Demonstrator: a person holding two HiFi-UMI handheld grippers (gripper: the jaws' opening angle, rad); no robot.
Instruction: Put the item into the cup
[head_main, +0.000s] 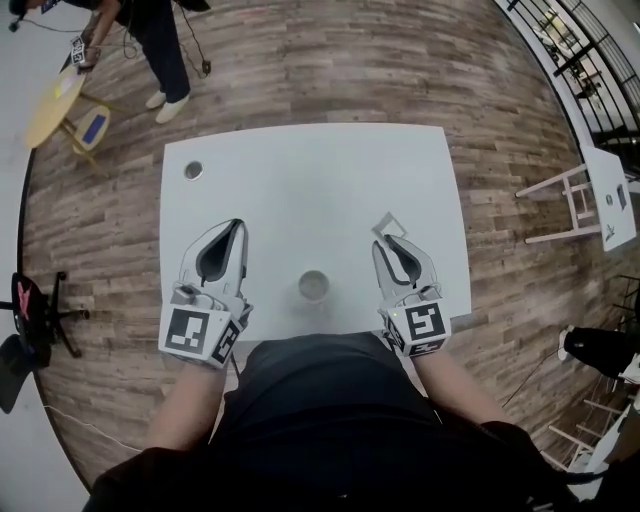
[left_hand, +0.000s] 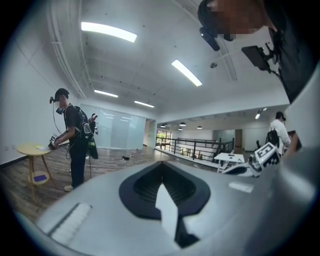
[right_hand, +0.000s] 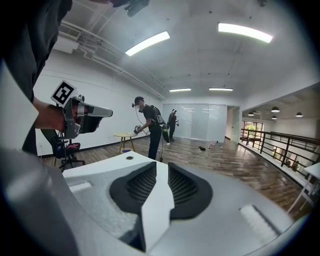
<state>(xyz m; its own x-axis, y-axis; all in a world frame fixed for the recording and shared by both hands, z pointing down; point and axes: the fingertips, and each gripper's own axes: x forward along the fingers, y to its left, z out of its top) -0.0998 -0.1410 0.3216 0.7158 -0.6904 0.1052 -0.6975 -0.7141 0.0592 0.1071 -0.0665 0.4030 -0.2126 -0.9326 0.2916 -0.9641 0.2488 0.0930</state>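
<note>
Item (head_main: 390, 227) pinched at tip of R tool (head_main: 385, 243), L tool (head_main: 238, 228) closed empty, both pointing fwd near level

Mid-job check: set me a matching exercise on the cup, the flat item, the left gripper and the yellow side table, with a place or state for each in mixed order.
Things:
1. cup
2. flat square item
3. left gripper
4. yellow round table

Places or states:
A. on the wooden floor, beyond the white table's far left corner
B. jaws together, nothing between them
C. clamped between the right gripper's jaws
D. standing on the white table by its near edge, between the two grippers

Pairs: 1-D, 2-C, 3-B, 4-A
</note>
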